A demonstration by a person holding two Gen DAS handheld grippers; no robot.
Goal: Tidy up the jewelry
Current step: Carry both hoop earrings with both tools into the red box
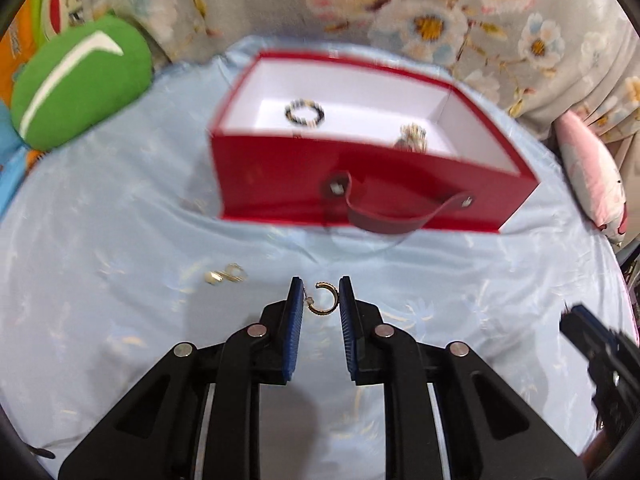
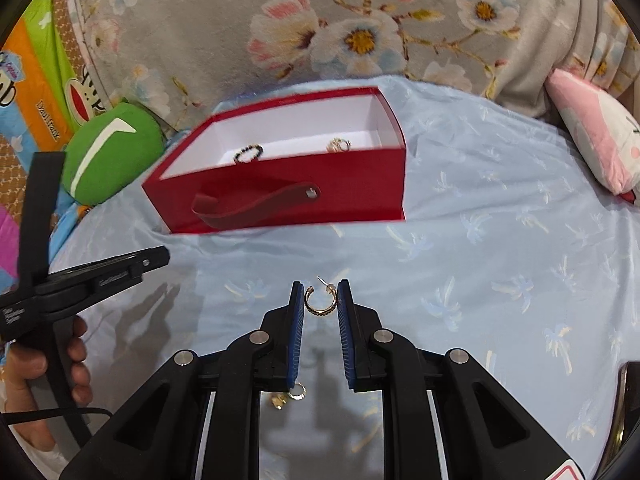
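Observation:
A red box (image 1: 280, 176) with a white inside and a strap handle stands open on the light blue cloth; it also shows in the right wrist view (image 2: 360, 184). Inside lie a dark bead bracelet (image 1: 305, 112) (image 2: 249, 153) and a gold piece (image 1: 412, 138) (image 2: 339, 145). My left gripper (image 1: 321, 300) is shut on a gold hoop earring (image 1: 329, 299). My right gripper (image 2: 320, 300) is shut on a second gold hoop earring (image 2: 318, 300). Both hold their earrings above the cloth, in front of the box.
A pearl-and-gold earring (image 1: 224, 274) lies on the cloth left of my left gripper; small gold pieces (image 2: 290, 394) lie under my right gripper. A green cushion (image 1: 80, 80) sits at the left, a pink cushion (image 1: 592, 176) at the right, a floral blanket (image 2: 320, 20) behind.

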